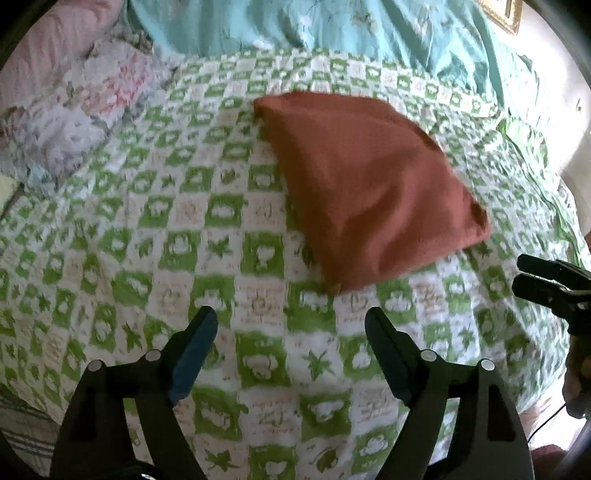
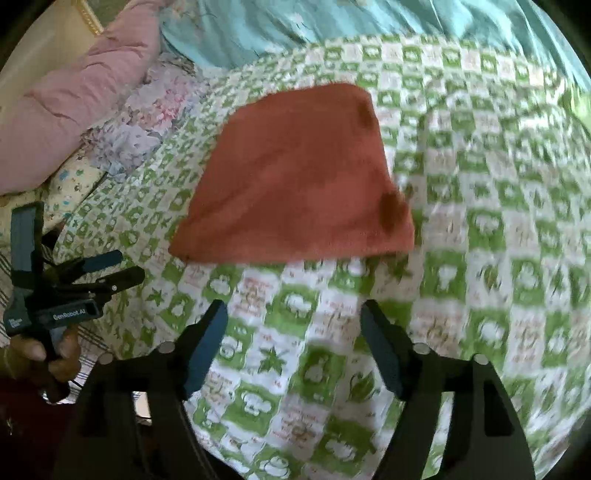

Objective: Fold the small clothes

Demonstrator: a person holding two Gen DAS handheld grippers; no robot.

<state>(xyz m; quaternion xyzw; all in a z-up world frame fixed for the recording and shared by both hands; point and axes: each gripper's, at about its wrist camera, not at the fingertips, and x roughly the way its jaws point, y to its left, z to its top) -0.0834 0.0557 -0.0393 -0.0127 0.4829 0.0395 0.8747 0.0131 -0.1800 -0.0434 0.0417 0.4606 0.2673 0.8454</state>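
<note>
A rust-red folded cloth (image 1: pixel 365 184) lies flat on the green-and-white checked bedspread (image 1: pixel 184 258). It also shows in the right wrist view (image 2: pixel 295 177), with two darker spots near its right edge. My left gripper (image 1: pixel 291 325) is open and empty, held above the bedspread just short of the cloth's near corner. My right gripper (image 2: pixel 293 317) is open and empty, a little in front of the cloth's near edge. The right gripper also shows at the right edge of the left wrist view (image 1: pixel 517 275). The left gripper also shows at the left of the right wrist view (image 2: pixel 129 266).
A turquoise sheet (image 1: pixel 332 26) lies across the far side of the bed. A pink pillow (image 2: pixel 74 92) and a floral quilt (image 2: pixel 147 118) sit at the far left. A gold picture frame (image 1: pixel 502 14) is at the top right.
</note>
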